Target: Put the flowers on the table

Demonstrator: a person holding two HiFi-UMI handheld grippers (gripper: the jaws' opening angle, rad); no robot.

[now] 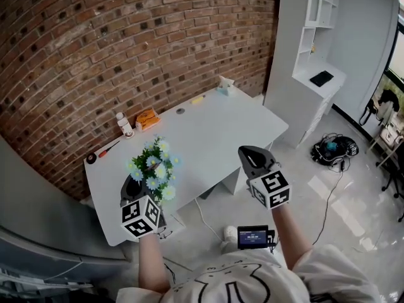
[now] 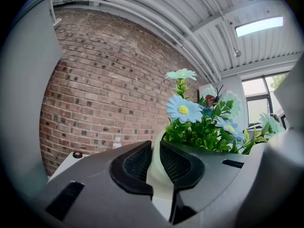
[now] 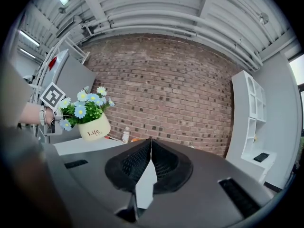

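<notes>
The left gripper is clamped on the cream rim of the pot, one pad inside and one outside. The flowers sit at the lower left of the head view, over the near left corner of the table. In the right gripper view the pot appears to hang just above the tabletop, not yet set down. The right gripper is closed on nothing, at the centre right of the head view near the table's front edge.

The main risk is the grip itself. The pot hangs from one side of its rim, so it can swing or tilt, and a slip on the smooth wall would drop it.

The second risk is placement. The pot is close to the corner, and a base landing partly off the edge would tip to the floor, so it is likely safer further in.

If it touches down tilted, releasing may let it rock over, since the leafy top looks heavy.

The bottle and screwdriver at upper left lie well apart and look unlikely to be struck.
</notes>
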